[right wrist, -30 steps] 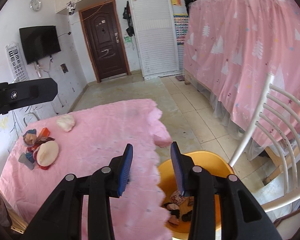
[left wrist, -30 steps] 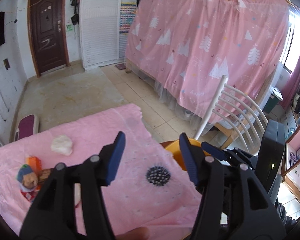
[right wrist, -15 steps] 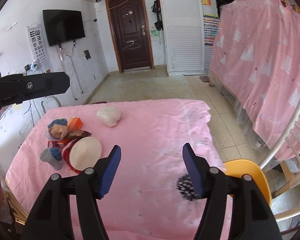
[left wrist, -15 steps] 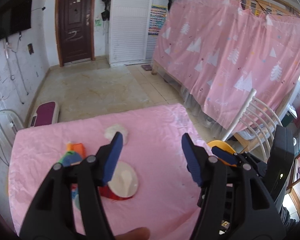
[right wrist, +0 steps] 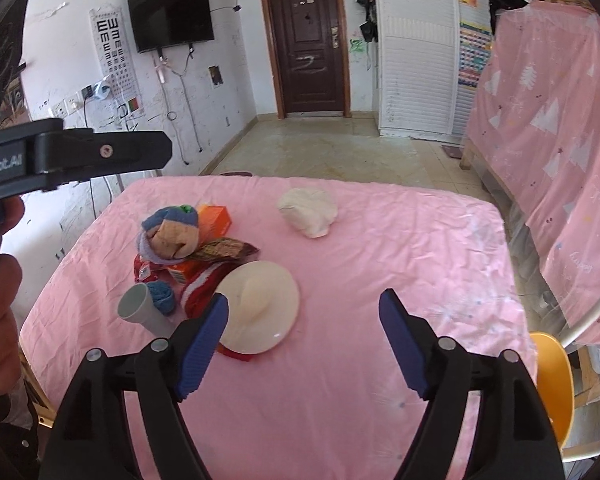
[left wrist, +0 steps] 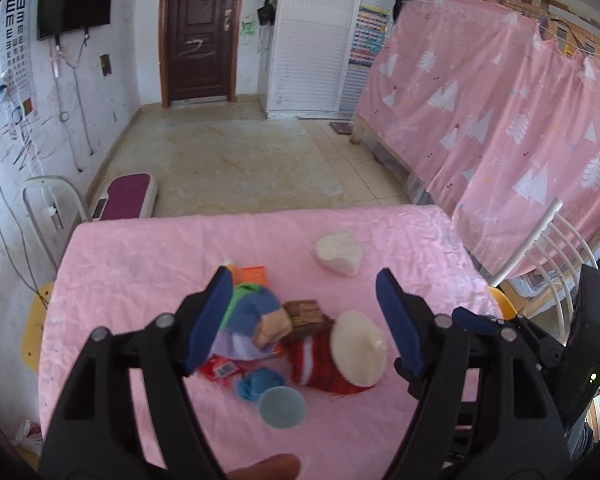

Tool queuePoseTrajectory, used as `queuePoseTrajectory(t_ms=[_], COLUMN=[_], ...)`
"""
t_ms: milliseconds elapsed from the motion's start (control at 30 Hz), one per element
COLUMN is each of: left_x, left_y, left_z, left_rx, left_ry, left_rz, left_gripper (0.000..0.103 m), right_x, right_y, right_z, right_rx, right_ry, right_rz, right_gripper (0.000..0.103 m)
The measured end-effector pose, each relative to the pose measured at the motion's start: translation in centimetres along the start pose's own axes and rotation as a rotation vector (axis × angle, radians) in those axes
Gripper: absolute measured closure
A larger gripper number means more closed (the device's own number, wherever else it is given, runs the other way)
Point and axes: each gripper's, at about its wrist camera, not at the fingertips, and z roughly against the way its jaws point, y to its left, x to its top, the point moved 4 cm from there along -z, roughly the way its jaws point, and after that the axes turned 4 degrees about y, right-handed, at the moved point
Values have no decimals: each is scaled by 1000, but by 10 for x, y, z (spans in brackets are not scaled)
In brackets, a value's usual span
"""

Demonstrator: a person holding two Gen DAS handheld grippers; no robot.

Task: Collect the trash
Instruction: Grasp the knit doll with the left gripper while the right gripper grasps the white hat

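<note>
pink-clothed table (right wrist: 380, 360), trash pile (right wrist: 196, 256), white wad (right wrist: 309, 211)

I see a dark brown door (right wrist: 306, 40) in the far white wall, scuffed and scribbled on. A black television (right wrist: 170, 14) hangs to its left, with an eye chart (right wrist: 114, 50) beside it. White louvred closet doors (right wrist: 416, 52) stand right of the door. The floor (left wrist: 228, 168) is beige tile, worn and stained. A pink curtain with white trees (left wrist: 500, 120) drapes the right side. A white slatted chair (left wrist: 552, 248) stands near the pink-covered table (right wrist: 380, 240). Daylight fills the room evenly.
</note>
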Motion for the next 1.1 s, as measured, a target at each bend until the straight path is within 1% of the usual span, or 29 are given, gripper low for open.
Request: queuePoseTrajectory(t_ms=[233,400,633,867,900,933,967,1000,1033,1067,1100], left_x=[-8,-14,-20,-27,-27,-28,-29,-30,-32,-33,-33], left_y=[29,41,47,45,45,44,44,44,44,44,44], left_z=[-22,-35,-48,-57,-58,-60,-61,-62,-62,-61,-60], left_rx=[16,10,11,23,26,30,29,30,32,30,30], left_ry=[55,88,115,130,133,136,141,144,146,146,144], left_rz=[27,34,19,-16,-19,-21,-22,-24,-27,-29,-30], left_gripper=[31,31,31,31,34,40,43,50,55,56,63], right_x=[0,1,2,2,2,1,0,0,0,-1,-2], right_y=[23,27,26,24,24,24,24,24,24,24,25], right_z=[-26,-41,-58,-72,-72,-72,-71,-71,-71,-70,-68], right_rx=[35,56,74,105,109,110,110,110,111,112,114], right_ry=[47,81,123,167,166,165,164,163,162,159,159], right_rz=[32,31,16,-19,-23,-23,-22,-21,-21,-19,-14], right_gripper=[34,33,33,33,33,33,34,34,35,41,45])
